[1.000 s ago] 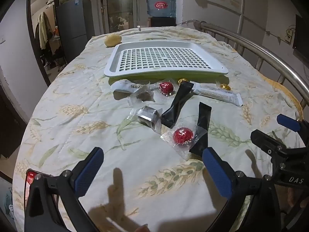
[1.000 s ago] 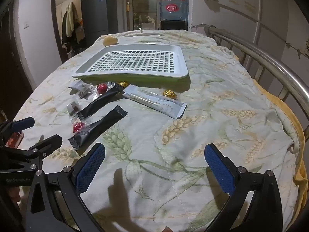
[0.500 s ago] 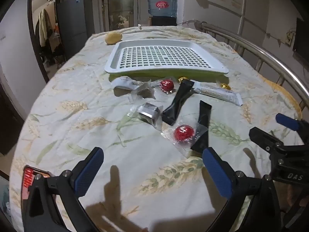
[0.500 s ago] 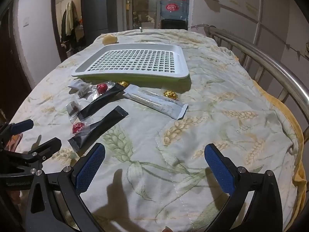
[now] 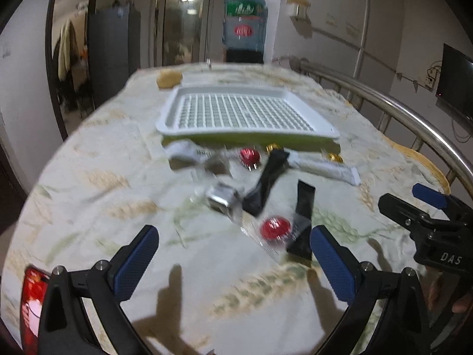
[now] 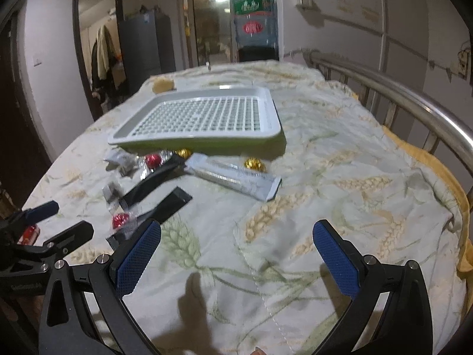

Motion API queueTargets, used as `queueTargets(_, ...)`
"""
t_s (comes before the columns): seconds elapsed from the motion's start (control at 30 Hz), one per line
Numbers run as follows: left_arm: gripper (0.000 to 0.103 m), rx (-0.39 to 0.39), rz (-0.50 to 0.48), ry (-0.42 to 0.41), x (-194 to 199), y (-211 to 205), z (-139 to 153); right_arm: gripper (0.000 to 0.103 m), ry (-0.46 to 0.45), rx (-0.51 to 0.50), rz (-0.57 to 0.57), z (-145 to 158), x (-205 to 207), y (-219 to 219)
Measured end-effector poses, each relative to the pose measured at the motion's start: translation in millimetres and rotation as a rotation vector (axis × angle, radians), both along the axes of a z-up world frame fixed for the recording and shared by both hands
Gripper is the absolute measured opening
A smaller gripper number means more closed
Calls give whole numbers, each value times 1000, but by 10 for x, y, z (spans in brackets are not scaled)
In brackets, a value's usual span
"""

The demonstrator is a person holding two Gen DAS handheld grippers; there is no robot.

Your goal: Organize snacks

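Note:
A white slotted tray (image 5: 245, 112) (image 6: 201, 115) sits on the wheat-patterned cloth, nothing in it. Snacks lie scattered in front of it: a near red candy (image 5: 275, 228) (image 6: 120, 219) in clear wrap, a far red candy (image 5: 249, 155) (image 6: 152, 160), two black sachets (image 5: 267, 184) (image 5: 303, 222) (image 6: 170, 204), a long white bar (image 5: 325, 168) (image 6: 233, 176), a silver-wrapped piece (image 5: 222, 197), two gold candies (image 6: 254, 163) (image 6: 182, 153). My left gripper (image 5: 233, 263) is open, just short of the near red candy. My right gripper (image 6: 236, 263) is open over bare cloth, right of the snacks.
A metal rail (image 6: 414, 109) runs along the table's right edge. A yellowish lump (image 5: 168, 78) lies beyond the tray. A red packet (image 5: 31, 298) lies at the near left. A water dispenser (image 5: 244, 34) and a dark cabinet stand behind the table.
Both grippers tilted up, so the table sits lower in both views. The snacks and tray have not moved. Both grippers stay open.

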State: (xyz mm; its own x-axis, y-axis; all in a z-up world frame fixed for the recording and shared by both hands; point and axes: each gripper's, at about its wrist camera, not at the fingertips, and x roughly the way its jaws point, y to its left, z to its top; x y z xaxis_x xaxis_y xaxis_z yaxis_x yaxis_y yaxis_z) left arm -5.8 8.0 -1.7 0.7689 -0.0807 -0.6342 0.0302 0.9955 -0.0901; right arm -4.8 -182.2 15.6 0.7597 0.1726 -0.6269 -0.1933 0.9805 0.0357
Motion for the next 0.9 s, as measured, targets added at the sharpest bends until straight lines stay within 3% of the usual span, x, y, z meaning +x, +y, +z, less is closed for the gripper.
queueTargets(0.2, 103, -83, -78, -40, 29, 104, 18, 103, -118, -34, 3, 48, -101, 44)
queueTargets(0.47, 103, 26, -63, -70, -29, -63, 44, 103, -107, 18, 13, 30, -83, -28)
queueTargets(0.67, 103, 70, -33, -100, -97, -78, 77, 103, -84, 62, 41, 4, -64, -55)
queueTargets(0.9, 103, 103, 0, -79, -79, -80, 59, 103, -93, 71, 65, 7, -101, -37)
